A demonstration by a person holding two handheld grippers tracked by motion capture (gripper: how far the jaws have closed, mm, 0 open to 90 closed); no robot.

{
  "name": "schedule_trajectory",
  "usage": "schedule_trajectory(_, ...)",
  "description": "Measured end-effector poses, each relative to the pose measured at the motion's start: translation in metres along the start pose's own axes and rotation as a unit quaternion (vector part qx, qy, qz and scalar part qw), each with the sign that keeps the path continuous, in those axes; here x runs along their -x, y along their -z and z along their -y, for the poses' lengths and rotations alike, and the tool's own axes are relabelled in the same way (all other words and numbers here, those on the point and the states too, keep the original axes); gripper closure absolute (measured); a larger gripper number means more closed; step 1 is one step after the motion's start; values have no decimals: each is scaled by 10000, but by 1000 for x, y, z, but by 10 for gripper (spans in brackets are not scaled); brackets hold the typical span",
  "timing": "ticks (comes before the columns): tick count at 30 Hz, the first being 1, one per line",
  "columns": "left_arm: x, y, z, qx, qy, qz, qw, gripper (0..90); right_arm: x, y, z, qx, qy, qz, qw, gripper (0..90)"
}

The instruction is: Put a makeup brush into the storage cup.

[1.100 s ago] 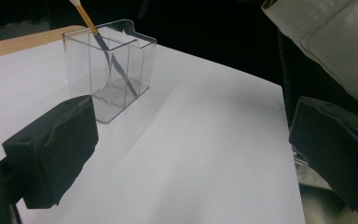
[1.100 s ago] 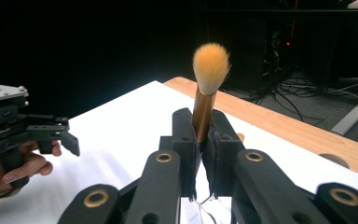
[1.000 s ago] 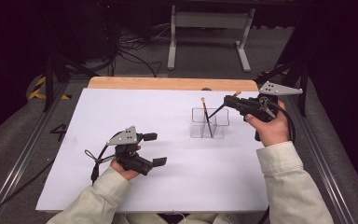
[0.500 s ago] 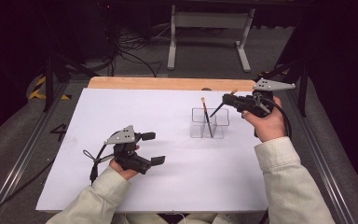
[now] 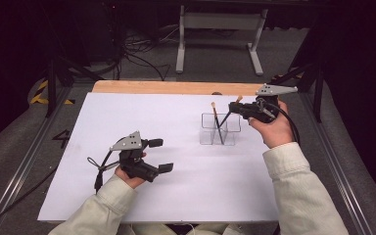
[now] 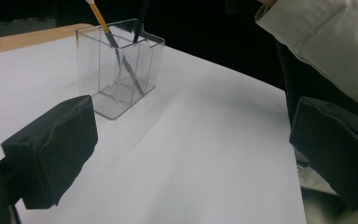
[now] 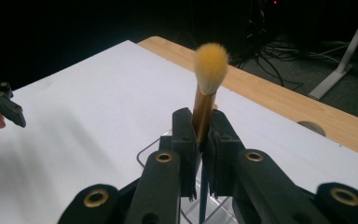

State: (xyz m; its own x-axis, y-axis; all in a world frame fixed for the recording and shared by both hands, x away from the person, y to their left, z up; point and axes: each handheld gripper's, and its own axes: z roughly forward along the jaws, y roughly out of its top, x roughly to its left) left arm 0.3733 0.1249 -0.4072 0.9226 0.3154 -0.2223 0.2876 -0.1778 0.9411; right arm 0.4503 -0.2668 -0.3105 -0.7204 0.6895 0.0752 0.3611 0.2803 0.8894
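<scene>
A clear plastic holder [image 5: 219, 130] stands right of the middle of the white table top [image 5: 176, 196]. One brush [image 5: 215, 115] leans inside it, tuft up. My right gripper [image 5: 236, 108] hovers just over the holder's right side, shut on a second brush [image 7: 210, 65] with a yellow tuft and gold ferrule. That brush's dark handle slants down into the holder [image 7: 149, 156]. My left gripper [image 5: 160, 155] rests low near the front left, open, with nothing between its pads [image 6: 56, 154]. It faces the holder [image 6: 116, 70], where two handles cross.
A bare wooden strip [image 5: 176, 87] runs along the table's far edge. Behind it are a metal stand [image 5: 220, 29] and loose cables on the floor. A pale sleeve [image 6: 326, 42] reaches in beside the holder.
My right gripper has moved left and slightly down with the brush, ending over the holder. The left gripper has stayed put.
</scene>
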Motion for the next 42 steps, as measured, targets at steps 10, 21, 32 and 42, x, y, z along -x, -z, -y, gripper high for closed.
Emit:
schedule_trajectory(10, 1, 0, 0, -5, -11, -4, 10000, 16, -1, -10, 3, -241, 36, 24, 9997, 837)
schedule_trajectory(21, 1, 0, 0, 2, -22, 17, 10000, 16, 2, -18, 9, -439, -5, -1, 9990, 837)
schedule_trajectory(32, 1, 0, -1, 18, -13, 8, 10000, 16, 3, -25, 13, -588, -48, -22, 9983, 835)
schedule_trajectory(42, -1, 0, -1, 34, -8, 0, 10000, 16, 5, -17, 19, -169, -16, 400, 9991, 370)
